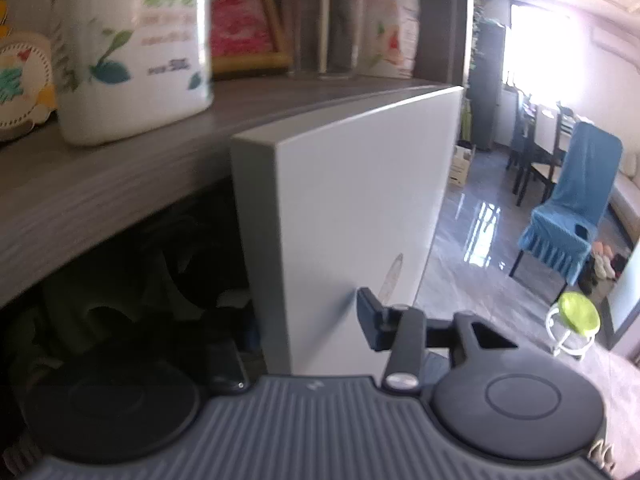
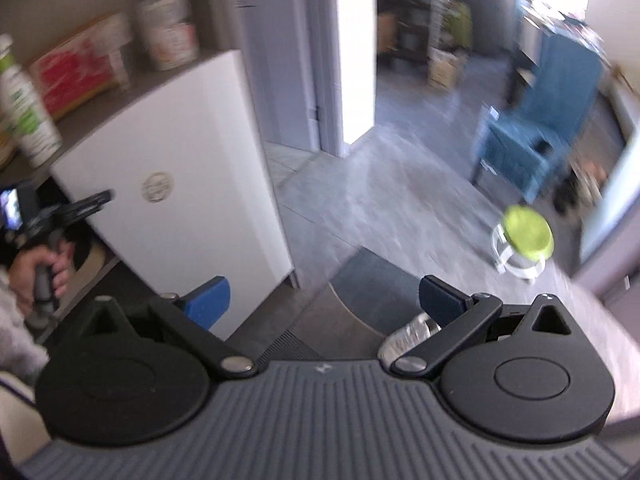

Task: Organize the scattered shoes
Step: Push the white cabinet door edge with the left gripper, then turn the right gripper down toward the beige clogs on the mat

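Observation:
My left gripper [image 1: 298,332] straddles the edge of the white cabinet door [image 1: 352,216]; its right finger [image 1: 370,320] lies on the door's outer face and its left finger is inside the dark cabinet, so it seems shut on the door. The cabinet's dark inside [image 1: 132,280] shows only vague shapes. My right gripper [image 2: 324,300] is open and empty, low over the floor in front of the same door [image 2: 172,184]. The left gripper also shows in the right wrist view [image 2: 80,208], held by a hand. A few shoes [image 1: 604,262] lie far off by the blue chair.
A grey shelf top [image 1: 120,176] holds a white bottle [image 1: 132,48], a framed picture [image 1: 244,20] and jars. A blue-covered chair [image 1: 568,216], a green stool [image 1: 576,320] and a dark doormat [image 2: 372,284] stand on the glossy grey floor.

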